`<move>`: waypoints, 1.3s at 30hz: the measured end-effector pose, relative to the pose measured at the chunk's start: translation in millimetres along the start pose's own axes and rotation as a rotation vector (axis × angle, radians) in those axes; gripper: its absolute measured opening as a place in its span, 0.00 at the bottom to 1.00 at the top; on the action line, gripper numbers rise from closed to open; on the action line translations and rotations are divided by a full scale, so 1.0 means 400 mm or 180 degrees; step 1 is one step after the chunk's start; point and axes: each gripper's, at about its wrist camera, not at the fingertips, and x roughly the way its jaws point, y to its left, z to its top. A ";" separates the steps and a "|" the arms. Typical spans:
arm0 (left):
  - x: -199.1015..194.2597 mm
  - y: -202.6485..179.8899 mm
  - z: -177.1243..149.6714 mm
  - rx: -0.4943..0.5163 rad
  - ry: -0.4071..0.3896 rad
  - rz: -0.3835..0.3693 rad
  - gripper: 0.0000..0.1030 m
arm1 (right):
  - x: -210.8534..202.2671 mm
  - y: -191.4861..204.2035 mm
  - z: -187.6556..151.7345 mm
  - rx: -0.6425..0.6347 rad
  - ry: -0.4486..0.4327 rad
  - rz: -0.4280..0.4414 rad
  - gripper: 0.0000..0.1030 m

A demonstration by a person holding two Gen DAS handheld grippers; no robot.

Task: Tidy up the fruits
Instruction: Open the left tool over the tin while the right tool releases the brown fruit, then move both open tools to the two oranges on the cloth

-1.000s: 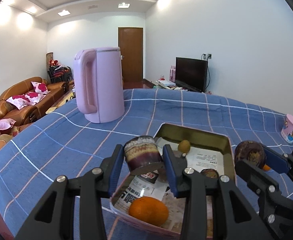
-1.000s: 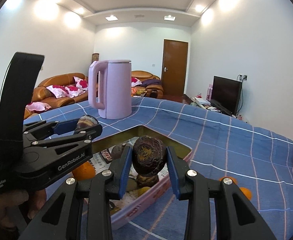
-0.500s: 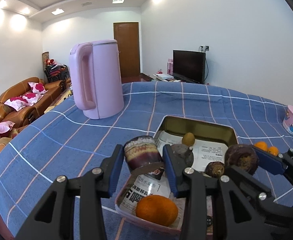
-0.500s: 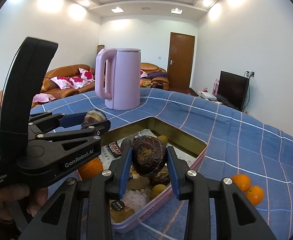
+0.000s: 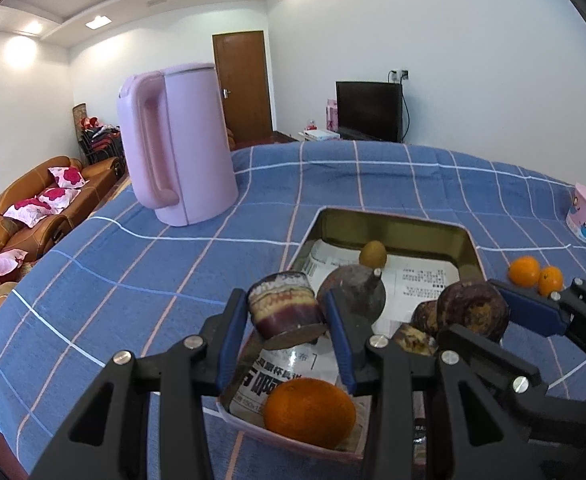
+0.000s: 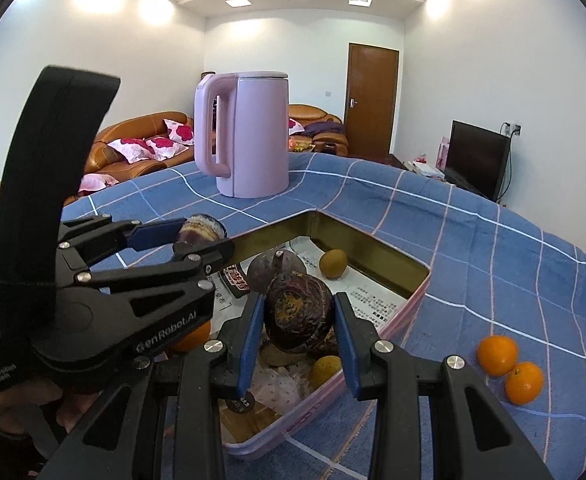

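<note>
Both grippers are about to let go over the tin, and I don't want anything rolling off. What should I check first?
1. Left gripper shut on cut dark fruit: ok.
2. Right gripper shut on wrinkled dark fruit: ok.
3. Both fruits above the tin: ok.
4. Bare newspaper free for landing: ok.
5. Height above the lining: cannot tell.
6. Two oranges remain outside on the cloth: not ok.

Fruits in tray [image 5: 393, 230], kettle [image 5: 181, 148] behind-left, two oranges [image 5: 535, 274] right
</note>
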 end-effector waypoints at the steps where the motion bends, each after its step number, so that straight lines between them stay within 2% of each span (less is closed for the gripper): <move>1: 0.001 0.000 -0.001 0.0000 0.0005 -0.0007 0.41 | 0.002 -0.001 -0.001 0.0008 0.0023 0.0025 0.36; 17: -0.006 -0.001 -0.003 0.0033 -0.0028 0.0038 0.42 | 0.006 -0.002 -0.002 0.0014 0.0059 0.0074 0.36; 19: -0.006 0.001 -0.003 0.0026 -0.0020 0.0066 0.46 | 0.005 -0.003 -0.002 0.0014 0.0066 0.0073 0.36; 21: -0.010 0.007 -0.003 -0.0005 -0.0040 0.0115 0.60 | 0.005 -0.003 -0.003 0.0012 0.0062 0.0081 0.38; 22: -0.012 0.010 -0.003 -0.0017 -0.0052 0.0129 0.63 | 0.003 -0.003 -0.003 0.0015 0.0044 0.0089 0.38; 24: -0.018 0.016 -0.004 -0.0043 -0.0080 0.0161 0.69 | 0.000 -0.006 -0.004 0.0039 0.0023 0.0082 0.46; 27: -0.024 0.020 -0.004 -0.0067 -0.0096 0.0151 0.69 | -0.004 -0.014 -0.005 0.0102 -0.0003 0.0087 0.54; 39: -0.036 0.002 0.001 -0.0019 -0.0118 0.0166 0.71 | -0.022 -0.022 -0.009 0.0141 -0.0065 0.0030 0.54</move>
